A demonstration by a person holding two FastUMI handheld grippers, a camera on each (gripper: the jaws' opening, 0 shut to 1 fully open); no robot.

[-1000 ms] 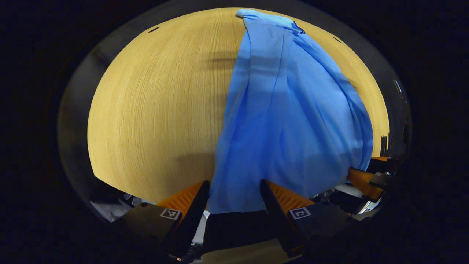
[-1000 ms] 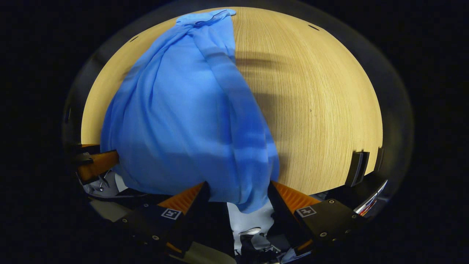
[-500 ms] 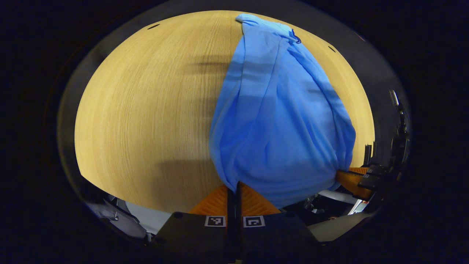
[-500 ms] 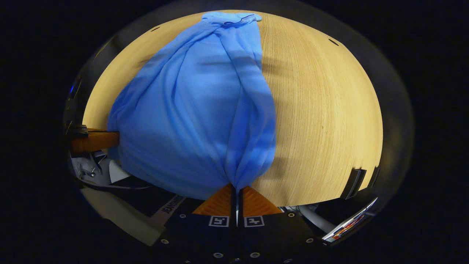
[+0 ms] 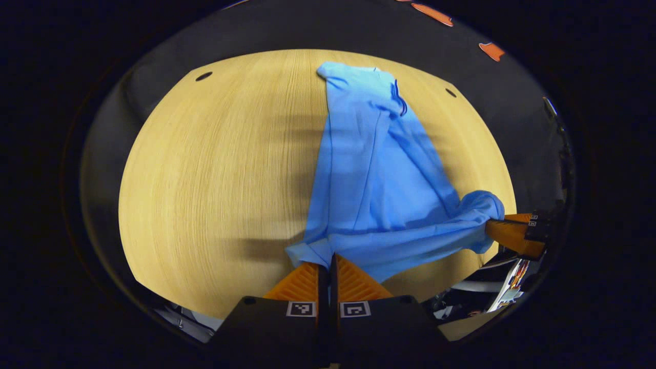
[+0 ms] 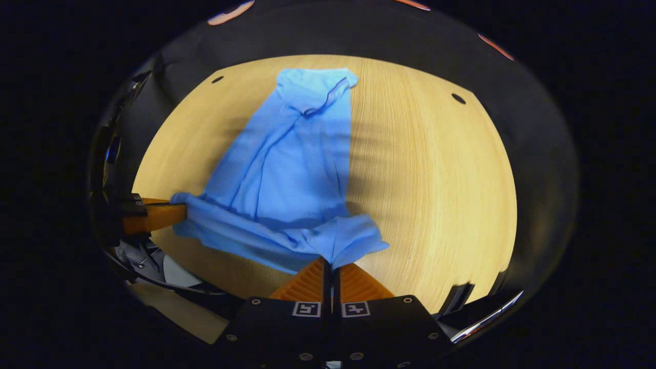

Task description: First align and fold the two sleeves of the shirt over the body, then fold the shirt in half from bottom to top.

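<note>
The blue shirt (image 5: 376,169) lies lengthwise on the wooden desk (image 5: 215,169), collar end far from the cameras, already narrowed into a long strip, so the sleeves appear to be folded in over the body, though the creases make it hard to confirm they line up. The left claw (image 5: 328,264) is closed tight on one bottom corner of the hem, and the right claw (image 6: 331,267) is closed tight on the other corner; each also shows at the edge of the other's view, with the hem stretched between them and raised a little off the desk. What seems to be left is the last step: carrying the hem up to the collar and laying it flat
</note>
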